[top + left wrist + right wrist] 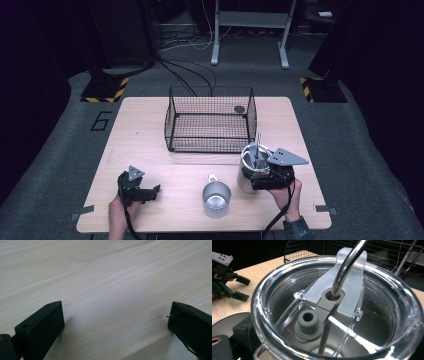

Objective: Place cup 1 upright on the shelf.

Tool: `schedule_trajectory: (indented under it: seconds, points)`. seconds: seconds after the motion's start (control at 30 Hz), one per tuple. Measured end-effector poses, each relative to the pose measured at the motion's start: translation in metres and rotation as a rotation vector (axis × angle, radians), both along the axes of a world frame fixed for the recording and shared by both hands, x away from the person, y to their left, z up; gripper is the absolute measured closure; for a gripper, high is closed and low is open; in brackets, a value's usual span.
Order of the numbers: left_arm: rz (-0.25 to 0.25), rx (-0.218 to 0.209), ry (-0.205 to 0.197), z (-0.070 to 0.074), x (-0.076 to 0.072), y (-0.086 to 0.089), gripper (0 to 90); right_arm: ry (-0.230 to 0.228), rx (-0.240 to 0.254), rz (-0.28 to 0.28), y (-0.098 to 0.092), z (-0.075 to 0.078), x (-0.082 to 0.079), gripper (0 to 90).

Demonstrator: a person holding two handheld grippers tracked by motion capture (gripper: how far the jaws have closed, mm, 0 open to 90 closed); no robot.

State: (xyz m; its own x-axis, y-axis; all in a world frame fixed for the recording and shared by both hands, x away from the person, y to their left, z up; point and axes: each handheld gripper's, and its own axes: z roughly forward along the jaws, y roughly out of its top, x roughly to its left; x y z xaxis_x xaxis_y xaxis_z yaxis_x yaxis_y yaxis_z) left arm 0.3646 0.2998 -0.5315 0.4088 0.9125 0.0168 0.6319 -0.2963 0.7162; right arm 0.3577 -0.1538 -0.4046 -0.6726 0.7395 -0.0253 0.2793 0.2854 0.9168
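A steel tumbler (246, 172) with a clear lid (332, 302) and a metal straw (347, 262) stands at the table's front right. My right gripper (262, 175) is shut on its upper part; one of its fingers (243, 331) presses the tumbler's side, and the other is hidden. An empty metal mug (216, 199) stands just left of the tumbler, handle pointing away. My left gripper (155, 192) rests low at the front left, open, with bare wood between its fingers (45, 325). It also appears far off in the right gripper view (244, 288).
A black wire basket (210, 120) stands at the back middle of the wooden table (150, 145), with a small dark disc (239, 109) in its far right corner. Its near wall is close behind the tumbler. Cables and stand legs lie on the floor beyond.
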Motion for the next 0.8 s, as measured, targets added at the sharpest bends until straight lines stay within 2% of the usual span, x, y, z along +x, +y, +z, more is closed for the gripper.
schedule_trajectory:
  seconds: [0.37, 0.47, 0.8]
  points:
    - [-0.004, 0.002, 0.001, 0.000, 0.000, 0.000, 0.5, -0.021, -0.001, 0.004, 0.007, 0.013, 0.011, 3.6]
    - [-0.001, -0.001, 0.001, 0.000, 0.000, 0.000, 0.5, -0.036, -0.016, 0.011, 0.009, 0.018, 0.017, 3.6]
    - [-0.002, -0.001, 0.001, 0.000, 0.000, 0.000, 0.5, -0.046, -0.018, 0.023, 0.015, 0.028, 0.033, 3.6]
